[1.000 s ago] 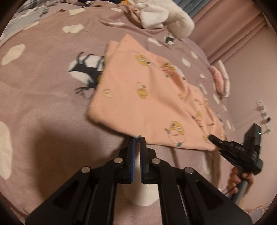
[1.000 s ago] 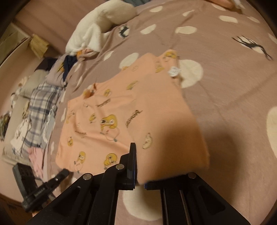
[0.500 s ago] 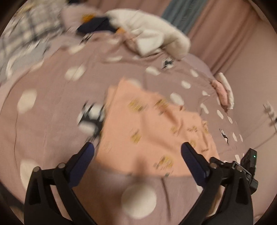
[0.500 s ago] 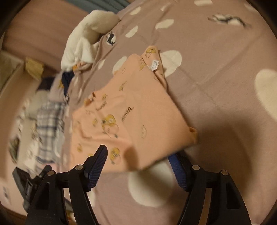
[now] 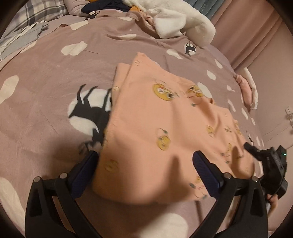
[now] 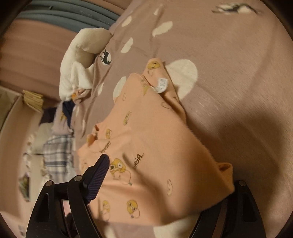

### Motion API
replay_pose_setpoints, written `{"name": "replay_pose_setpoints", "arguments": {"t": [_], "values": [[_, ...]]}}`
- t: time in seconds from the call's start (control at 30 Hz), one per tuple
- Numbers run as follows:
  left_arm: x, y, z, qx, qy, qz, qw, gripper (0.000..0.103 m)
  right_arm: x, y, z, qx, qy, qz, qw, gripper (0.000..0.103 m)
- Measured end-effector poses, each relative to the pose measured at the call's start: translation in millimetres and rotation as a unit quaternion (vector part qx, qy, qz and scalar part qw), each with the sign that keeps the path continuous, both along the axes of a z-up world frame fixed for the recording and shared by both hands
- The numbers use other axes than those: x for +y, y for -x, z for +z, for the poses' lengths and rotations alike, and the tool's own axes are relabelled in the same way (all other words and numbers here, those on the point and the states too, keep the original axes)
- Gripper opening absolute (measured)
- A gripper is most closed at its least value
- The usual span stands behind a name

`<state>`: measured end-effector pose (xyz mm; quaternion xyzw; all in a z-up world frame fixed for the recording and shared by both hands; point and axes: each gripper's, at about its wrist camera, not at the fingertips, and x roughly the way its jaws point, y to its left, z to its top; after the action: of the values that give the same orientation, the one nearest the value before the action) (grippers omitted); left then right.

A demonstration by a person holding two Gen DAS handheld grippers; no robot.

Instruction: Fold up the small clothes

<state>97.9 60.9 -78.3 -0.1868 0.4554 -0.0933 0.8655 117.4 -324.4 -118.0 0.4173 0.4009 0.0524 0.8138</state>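
Both wrist views look closely down on the peach garment, from opposite sides.

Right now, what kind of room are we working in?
Most likely a bedroom: the peach garment lies on a mauve duvet with white spots, a plaid pillow sits at its head, and curtains hang behind.

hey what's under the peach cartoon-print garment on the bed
The peach garment lies on the mauve bedspread, covering part of its black deer print and a white spot. A second peach layer peeks out underneath. Anything else beneath is hidden.
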Motion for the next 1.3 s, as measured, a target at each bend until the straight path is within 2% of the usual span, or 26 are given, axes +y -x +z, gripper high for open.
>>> {"name": "replay_pose_setpoints", "arguments": {"t": [0.07,0.13,0.3,0.4,0.5,0.53,0.57,0.6,0.77,0.93,1.3], "values": [[3,-2,1,-0.011,-0.01,0.001,0.9999,0.103,1,0,-1,-0.015,0.004,-0.003,1.0,0.096],[9,-4,0,-0.011,-0.011,0.004,0.9999,0.103,4,-4,0,-0.017,0.017,-0.003,1.0,0.097],[22,-5,0,-0.003,0.036,0.007,0.9993,0.103,12,-13,4,-0.006,0.06,-0.006,0.998,0.097],[28,-3,1,-0.002,0.048,0.015,0.9987,0.103,17,-16,6,-0.002,0.094,-0.005,0.996,0.082],[34,0,2,-0.002,0.059,0.019,0.9981,0.103,24,-20,10,0.017,0.15,0.008,0.989,0.051],[35,0,2,-0.002,0.06,0.021,0.998,0.103,25,-21,11,0.02,0.162,0.021,0.986,0.037],[37,3,2,-0.003,0.061,0.023,0.9979,0.103,26,-22,10,0.021,0.157,0.03,0.987,0.029],[39,4,3,-0.005,0.059,0.025,0.9979,0.103,25,-23,9,0.022,0.152,0.034,0.988,0.027],[48,8,1,-0.009,0.062,0.03,0.9975,0.103,26,-21,7,0.028,0.146,0.014,0.989,0.025],[57,9,0,-0.007,0.082,0.039,0.9958,0.103,37,-25,11,0.04,0.19,0.03,0.98,0.025],[58,12,-1,-0.011,0.075,0.037,0.9964,0.103,48,-28,17,0.05,0.232,0.018,0.971,0.021]]}}
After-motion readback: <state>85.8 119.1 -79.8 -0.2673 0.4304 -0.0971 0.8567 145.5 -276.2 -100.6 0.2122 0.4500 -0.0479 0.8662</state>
